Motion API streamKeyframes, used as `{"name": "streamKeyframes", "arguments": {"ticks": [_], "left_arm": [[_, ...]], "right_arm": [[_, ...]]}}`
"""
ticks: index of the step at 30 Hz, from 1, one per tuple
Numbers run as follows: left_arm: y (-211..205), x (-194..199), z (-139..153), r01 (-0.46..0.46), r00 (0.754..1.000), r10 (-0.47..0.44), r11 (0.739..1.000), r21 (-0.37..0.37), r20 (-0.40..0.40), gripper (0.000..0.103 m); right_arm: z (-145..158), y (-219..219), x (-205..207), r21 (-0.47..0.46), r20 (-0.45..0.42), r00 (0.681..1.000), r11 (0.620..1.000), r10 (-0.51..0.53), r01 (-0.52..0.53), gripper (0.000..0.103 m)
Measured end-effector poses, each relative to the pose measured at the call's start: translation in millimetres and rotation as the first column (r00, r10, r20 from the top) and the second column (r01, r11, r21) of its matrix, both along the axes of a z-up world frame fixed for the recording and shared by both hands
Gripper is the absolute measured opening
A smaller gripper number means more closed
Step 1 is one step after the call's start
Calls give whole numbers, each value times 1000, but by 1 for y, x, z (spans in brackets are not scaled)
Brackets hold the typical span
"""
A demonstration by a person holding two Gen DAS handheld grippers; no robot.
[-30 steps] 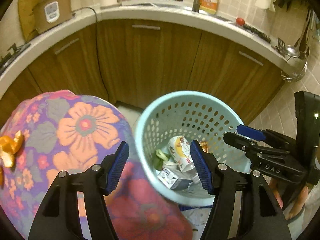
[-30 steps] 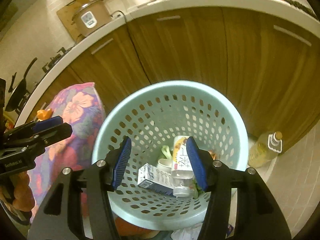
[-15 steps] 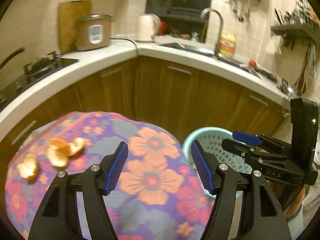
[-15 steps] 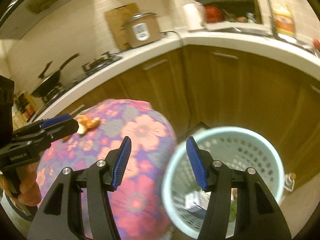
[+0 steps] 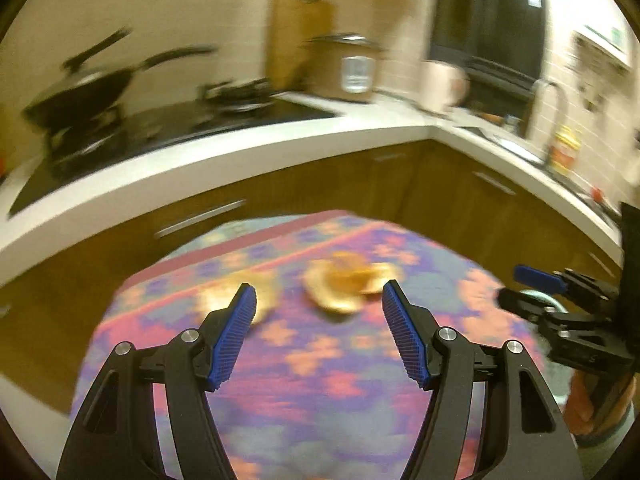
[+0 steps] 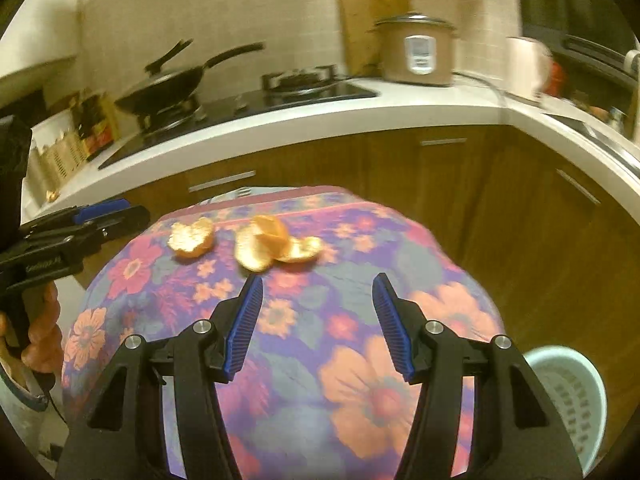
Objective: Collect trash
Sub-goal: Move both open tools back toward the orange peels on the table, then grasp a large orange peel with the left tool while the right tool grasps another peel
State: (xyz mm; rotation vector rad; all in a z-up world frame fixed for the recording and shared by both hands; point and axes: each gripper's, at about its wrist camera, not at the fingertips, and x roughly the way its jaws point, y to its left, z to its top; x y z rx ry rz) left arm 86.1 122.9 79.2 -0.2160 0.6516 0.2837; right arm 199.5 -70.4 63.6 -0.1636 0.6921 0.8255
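Jaws of both grippers apart, empty, above orange peels (image 6: 256,246), gripper lettering unreadable

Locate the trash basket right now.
In the right wrist view the basket sits at lower right, on the floor beside the floral table and below the wooden cabinets. In the left wrist view only a sliver shows behind the right gripper.

The tablecloth (image 6: 360,360) is purple with pink and orange flowers and a pink border stripe. The peels (image 6: 276,246) on it are orange outside, pale inside. The basket (image 6: 576,396) is pale turquoise, the cabinets (image 6: 480,184) brown wood, the countertop (image 6: 320,120) white.
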Motion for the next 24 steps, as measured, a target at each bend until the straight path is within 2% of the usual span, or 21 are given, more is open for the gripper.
{"name": "streamKeyframes", "arguments": {"ticks": [4, 9, 13, 19, 21, 23, 24], "left_arm": [[54, 1, -26, -117, 993, 115, 991, -64, -38, 64], [87, 18, -57, -177, 982, 166, 975, -134, -88, 64], [97, 29, -78, -200, 977, 181, 963, -181, -113, 64], [102, 37, -103, -220, 971, 192, 952, -212, -144, 61], [102, 39, -106, -219, 970, 190, 953, -211, -153, 56], [100, 41, -107, -222, 968, 193, 957, -187, -160, 42], [98, 42, -107, -216, 969, 187, 959, -185, -163, 35]], "right_arm": [[-11, 44, 13, -35, 6, 999, 999, 39, -39, 53], [-26, 88, 27, -71, 16, 997, 995, 77, -76, 53], [-42, 112, 36, -103, 25, 996, 991, 86, -83, 53], [-60, 128, 48, -132, 8, 995, 987, 98, -96, 53], [-67, 133, 52, -146, -13, 995, 985, 94, -95, 53], [-69, 133, 54, -145, -25, 995, 985, 95, -97, 34], [-69, 132, 54, -133, -31, 995, 986, 98, -101, 29]]}}
